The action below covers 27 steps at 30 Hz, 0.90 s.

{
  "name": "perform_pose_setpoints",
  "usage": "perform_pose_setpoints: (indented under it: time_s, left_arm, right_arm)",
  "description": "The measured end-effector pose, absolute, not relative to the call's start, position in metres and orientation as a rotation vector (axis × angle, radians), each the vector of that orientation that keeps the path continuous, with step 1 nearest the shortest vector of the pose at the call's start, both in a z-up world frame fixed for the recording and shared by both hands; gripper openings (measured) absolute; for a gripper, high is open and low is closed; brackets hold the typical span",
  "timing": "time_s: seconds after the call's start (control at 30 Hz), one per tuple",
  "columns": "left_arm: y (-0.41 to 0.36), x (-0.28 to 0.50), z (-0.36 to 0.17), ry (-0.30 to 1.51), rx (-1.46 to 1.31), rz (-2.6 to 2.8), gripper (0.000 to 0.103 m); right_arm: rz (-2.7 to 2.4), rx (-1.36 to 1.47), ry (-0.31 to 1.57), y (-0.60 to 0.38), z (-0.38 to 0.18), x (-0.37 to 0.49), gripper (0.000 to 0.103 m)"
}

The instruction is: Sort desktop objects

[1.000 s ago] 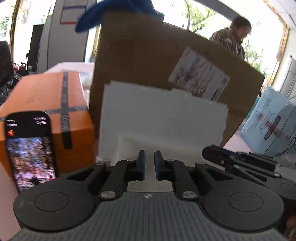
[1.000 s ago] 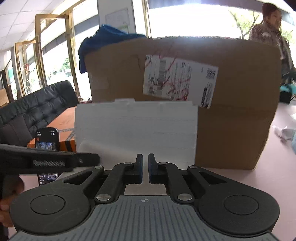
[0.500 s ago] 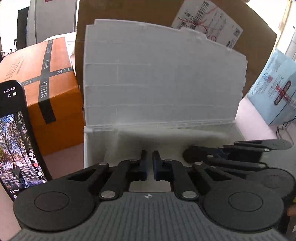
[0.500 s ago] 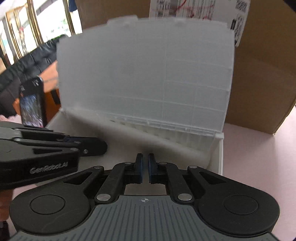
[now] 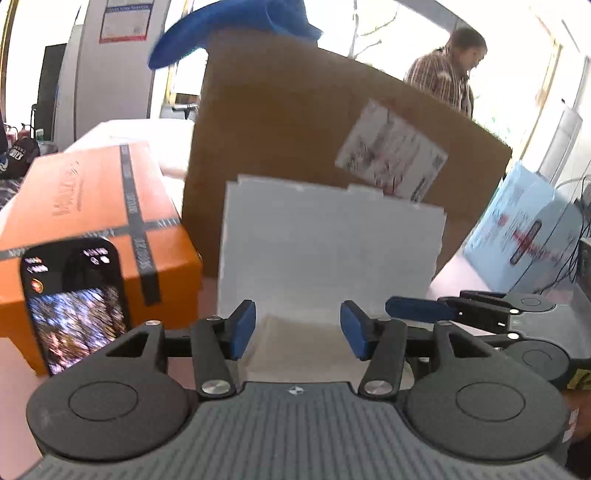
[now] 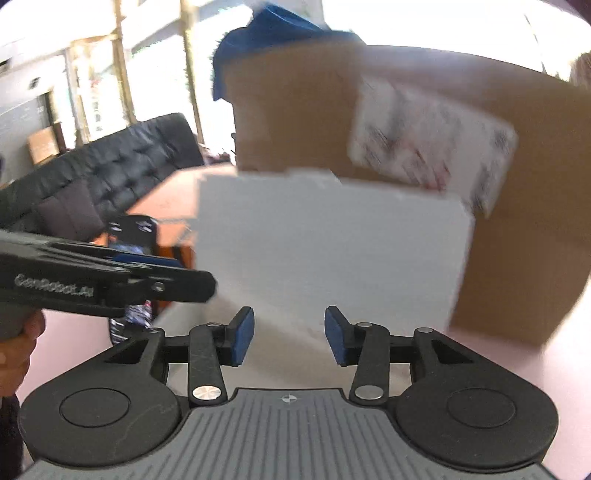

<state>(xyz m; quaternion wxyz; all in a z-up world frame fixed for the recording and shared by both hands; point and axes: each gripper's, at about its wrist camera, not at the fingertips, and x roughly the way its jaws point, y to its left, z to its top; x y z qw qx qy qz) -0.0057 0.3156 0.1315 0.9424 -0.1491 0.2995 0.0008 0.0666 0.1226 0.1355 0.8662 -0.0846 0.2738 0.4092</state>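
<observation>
A white plastic organizer box stands in front of both grippers with its lid (image 5: 328, 243) (image 6: 332, 243) raised upright against a big cardboard box (image 5: 295, 122) (image 6: 535, 240). My left gripper (image 5: 297, 330) is open, held just before the box's near edge, with nothing between its blue pads. My right gripper (image 6: 289, 334) is open too, also empty, in front of the same box. In the left wrist view the right gripper (image 5: 417, 308) shows at the right; in the right wrist view the left gripper (image 6: 162, 280) shows at the left. The box's inside is mostly hidden.
An orange box (image 5: 92, 206) sits to the left with a lit phone (image 5: 74, 302) (image 6: 129, 236) leaning on it. A blue cloth (image 5: 236, 22) lies on the cardboard box. At right stands a light blue bag (image 5: 524, 236). A person (image 5: 447, 77) is behind. A black sofa (image 6: 92, 177) is far left.
Both grippers went from shut to open. They pulled back and tilted up from over the white box, so the view has lifted to the lid and cardboard box.
</observation>
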Motion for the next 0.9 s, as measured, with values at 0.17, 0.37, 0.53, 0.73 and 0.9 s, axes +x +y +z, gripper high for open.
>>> perform_pose_setpoints:
  time_s: [0.17,0.37,0.53,0.73,0.9]
  left_arm:
    - [0.326,-0.006,0.136,0.617,-0.332,0.0,0.049]
    - [0.331,-0.005,0.134,0.626,-0.346,-0.003,0.049]
    - [0.335,-0.005,0.133,0.633,-0.358,-0.006,0.049]
    - [0.336,-0.006,0.133,0.635,-0.362,-0.007,0.049]
    - [0.335,-0.007,0.133,0.634,-0.356,-0.008,0.049]
  right_arm:
    - [0.92,-0.305,0.527,0.151,0.128,0.059,0.039]
    - [0.918,-0.382,0.536,0.174,0.113,0.056,0.009]
    - [0.958,-0.393,0.58,0.18,0.109,0.056,0.001]
    - [0.91,-0.431,0.658,0.193,0.096,0.062,0.001]
    - [0.928,-0.406,0.663,0.191,0.097,0.063,0.001]
